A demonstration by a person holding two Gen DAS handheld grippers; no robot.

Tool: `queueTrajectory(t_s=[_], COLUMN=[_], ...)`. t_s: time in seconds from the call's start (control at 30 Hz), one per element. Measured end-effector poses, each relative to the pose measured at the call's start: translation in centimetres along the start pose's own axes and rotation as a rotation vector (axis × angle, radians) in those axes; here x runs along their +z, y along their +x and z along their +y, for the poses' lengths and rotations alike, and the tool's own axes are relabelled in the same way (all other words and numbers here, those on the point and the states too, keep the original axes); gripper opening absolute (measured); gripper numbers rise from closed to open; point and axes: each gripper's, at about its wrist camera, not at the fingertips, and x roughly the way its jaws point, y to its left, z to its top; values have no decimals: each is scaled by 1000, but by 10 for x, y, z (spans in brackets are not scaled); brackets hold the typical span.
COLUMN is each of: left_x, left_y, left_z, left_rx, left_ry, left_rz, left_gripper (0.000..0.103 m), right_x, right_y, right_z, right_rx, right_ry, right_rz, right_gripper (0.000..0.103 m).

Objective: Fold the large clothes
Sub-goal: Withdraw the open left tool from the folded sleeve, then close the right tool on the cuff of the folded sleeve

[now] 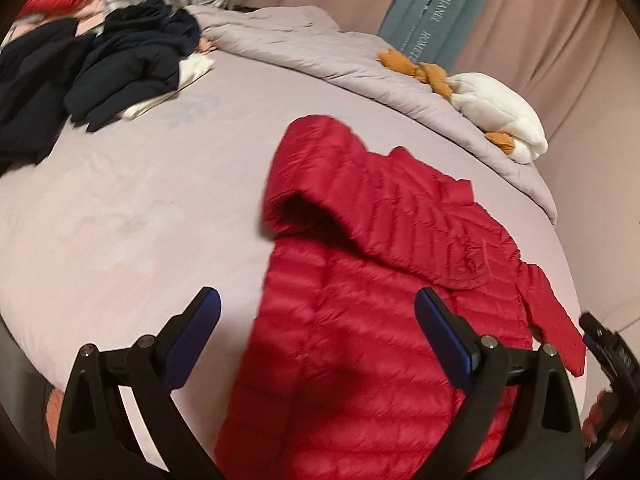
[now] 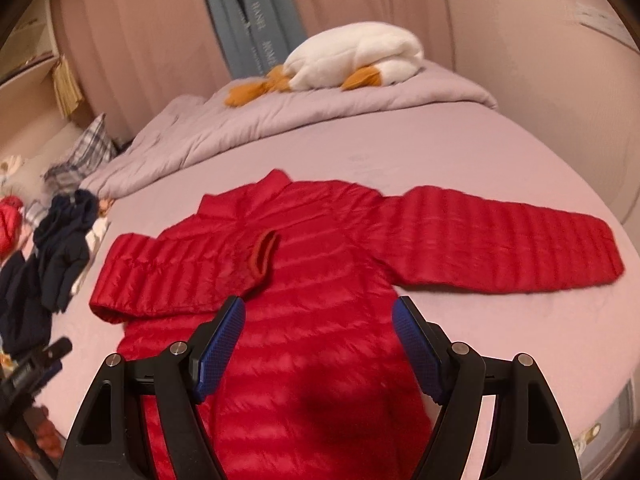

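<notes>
Lying flat mid-bed (image 2: 500, 152): red quilted puffer jacket (image 2: 320, 300), 1 sleeve folded across the chest, the other stretched toward the bed's right edge, nearer the right claw (image 2: 318, 344). Left claw (image 1: 318, 328) and right claw both gape wide, empty, above the hem.

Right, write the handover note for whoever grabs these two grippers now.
Left gripper: open, empty, over the jacket's left edge.
Right gripper: open, empty, over the jacket's lower body.
Red puffer jacket: flat on the bed.
Done: one sleeve folded across the chest.
Left: the other sleeve lies straight out to the side; fold it in, then fold the body.
Dark clothes piled at the far side of the bed.
</notes>
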Motion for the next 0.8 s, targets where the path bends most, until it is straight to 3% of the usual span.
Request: queueTrajectory(t_s=[0.17, 0.33, 0.43, 0.63, 0.8], left_x=[-3, -3, -4, -2, -3], left_y=[-4, -4, -4, -7, -8], left_z=[21, 39, 51, 68, 87], left_rx=[14, 3, 21, 32, 56], left_ry=[-37, -76, -114, -145, -189], left_rz=[-2, 0, -1, -9, -7], left_gripper=[98, 98, 98, 98, 98], right_x=[13, 16, 16, 25, 26], right_y=[40, 84, 109, 136, 147], right_z=[14, 27, 35, 45, 46], right_rx=[-33, 74, 69, -84, -51], right_ry=[-38, -39, -43, -116, -94], right_rz=[77, 230, 301, 312, 355], right_gripper=[77, 77, 77, 77, 77])
